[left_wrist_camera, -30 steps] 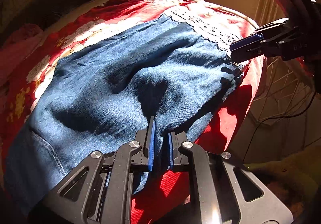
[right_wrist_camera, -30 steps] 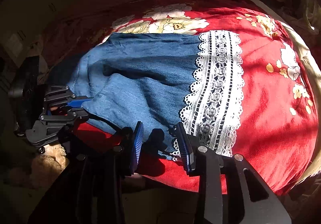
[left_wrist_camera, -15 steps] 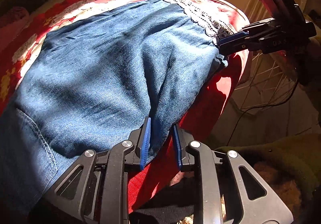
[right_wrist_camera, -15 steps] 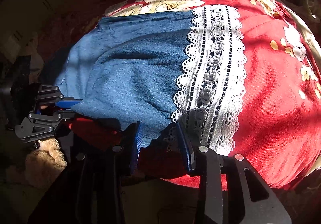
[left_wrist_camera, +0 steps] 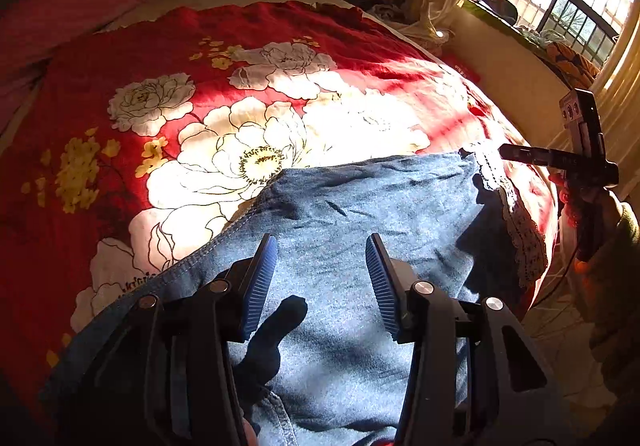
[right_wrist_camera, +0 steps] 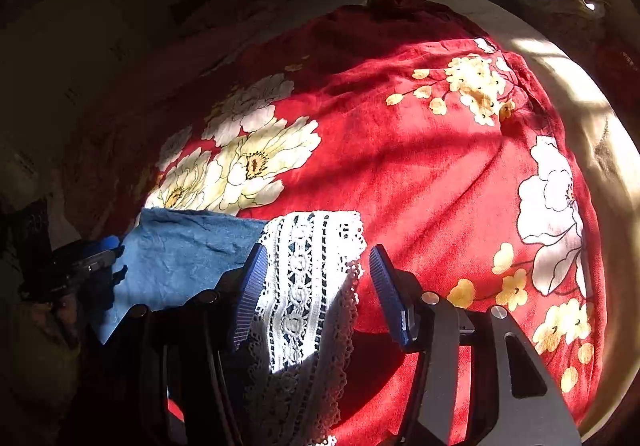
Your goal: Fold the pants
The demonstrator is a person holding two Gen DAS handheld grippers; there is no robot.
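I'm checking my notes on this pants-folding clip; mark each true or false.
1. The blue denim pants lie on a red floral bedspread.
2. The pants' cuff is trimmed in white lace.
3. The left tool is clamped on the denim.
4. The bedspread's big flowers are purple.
1. True: the blue denim pants lie on the red floral bedspread.
2. True: white lace trim edges the cuff.
3. False: the left tool has just been opening; its pads stand apart over the cloth.
4. False: they are white, with yellow sprigs.

Near end of the pants [left_wrist_camera: 360, 238] behind the left gripper [left_wrist_camera: 320, 278], off the bottom edge
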